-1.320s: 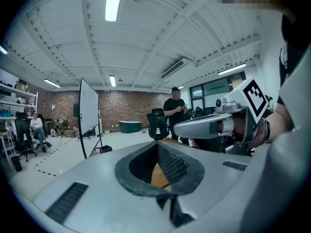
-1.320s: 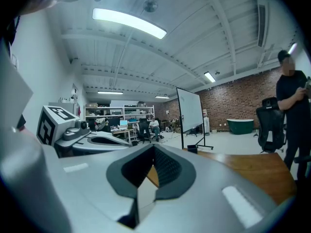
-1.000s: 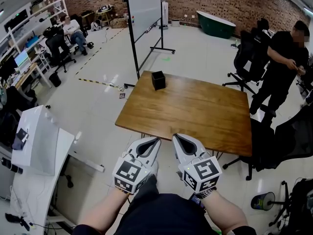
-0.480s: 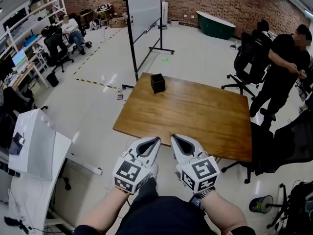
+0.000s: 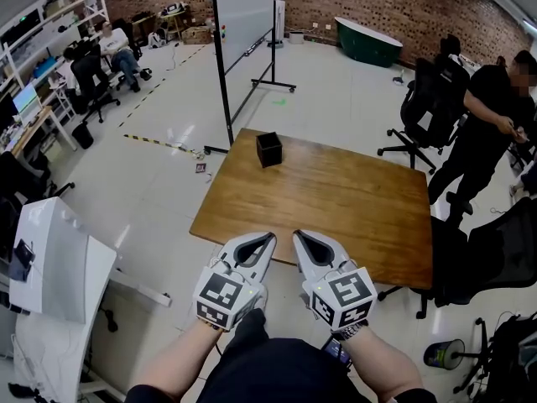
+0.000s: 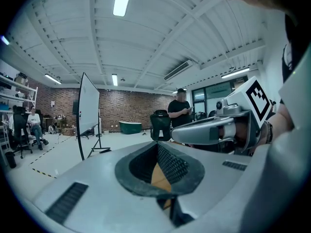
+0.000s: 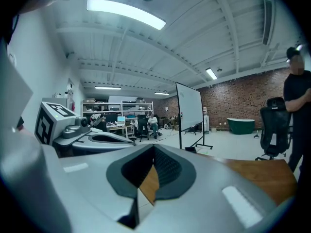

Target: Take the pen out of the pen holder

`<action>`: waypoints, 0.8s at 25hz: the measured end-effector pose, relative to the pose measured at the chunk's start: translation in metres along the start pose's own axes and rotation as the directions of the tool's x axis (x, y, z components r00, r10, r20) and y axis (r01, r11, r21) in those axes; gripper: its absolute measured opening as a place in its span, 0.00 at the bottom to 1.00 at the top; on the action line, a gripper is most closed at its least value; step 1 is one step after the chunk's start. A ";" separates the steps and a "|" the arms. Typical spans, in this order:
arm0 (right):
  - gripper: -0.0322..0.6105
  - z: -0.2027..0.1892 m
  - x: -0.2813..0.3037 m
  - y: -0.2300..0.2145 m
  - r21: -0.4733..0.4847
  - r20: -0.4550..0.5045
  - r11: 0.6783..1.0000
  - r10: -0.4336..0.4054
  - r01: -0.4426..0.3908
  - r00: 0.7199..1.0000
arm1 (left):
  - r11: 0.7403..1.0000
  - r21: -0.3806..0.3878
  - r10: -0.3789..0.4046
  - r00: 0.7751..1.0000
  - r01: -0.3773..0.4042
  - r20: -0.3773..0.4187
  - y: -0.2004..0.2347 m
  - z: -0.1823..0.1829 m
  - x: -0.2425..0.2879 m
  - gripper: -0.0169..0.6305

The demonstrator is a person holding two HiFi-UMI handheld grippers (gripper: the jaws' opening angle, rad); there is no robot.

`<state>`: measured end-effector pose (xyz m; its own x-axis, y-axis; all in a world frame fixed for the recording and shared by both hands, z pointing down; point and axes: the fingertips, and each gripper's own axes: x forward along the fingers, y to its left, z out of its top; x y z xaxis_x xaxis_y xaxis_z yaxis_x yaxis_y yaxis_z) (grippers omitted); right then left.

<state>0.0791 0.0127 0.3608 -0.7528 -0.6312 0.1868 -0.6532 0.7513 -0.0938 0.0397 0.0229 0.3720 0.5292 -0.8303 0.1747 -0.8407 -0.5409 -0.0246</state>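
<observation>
A small black square pen holder [image 5: 269, 149] stands at the far left corner of the wooden table [image 5: 344, 204]; no pen shows in it from here. Both grippers hover side by side at the table's near edge, far from the holder. My left gripper [image 5: 268, 239] has its jaws closed tip to tip with nothing between them. My right gripper [image 5: 298, 237] is shut the same way and also empty. In the left gripper view the left gripper [image 6: 158, 145] frames a sliver of table. The right gripper [image 7: 154, 148] does likewise in its own view.
A rolling whiteboard [image 5: 243, 15] stands beyond the table's far left. Black office chairs [image 5: 428, 91] and a standing person [image 5: 491, 116] are at the right, with another chair [image 5: 487, 254] beside the table's right edge. A white desk [image 5: 59, 263] is at my left.
The head view has shifted a little, so table and holder sit slightly lower in frame. Both grippers keep their place and stay shut.
</observation>
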 end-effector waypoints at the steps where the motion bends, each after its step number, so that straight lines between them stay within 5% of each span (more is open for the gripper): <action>1: 0.05 -0.001 0.006 -0.004 0.004 -0.005 1.000 -0.002 0.002 1.000 | 1.000 -0.003 -0.002 1.000 0.002 -0.002 0.005 -0.001 0.005 0.03; 20: 0.09 -0.008 0.165 -0.094 0.048 -0.108 0.997 -0.059 0.065 0.992 | 0.997 -0.067 -0.053 0.996 0.048 -0.077 0.147 -0.022 0.112 0.03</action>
<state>0.0172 -0.1600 0.4085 -0.6996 -0.6500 0.2968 -0.7037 0.6988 -0.1283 -0.0278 -0.1466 0.4099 0.5629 -0.7874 0.2513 -0.8200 -0.5702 0.0502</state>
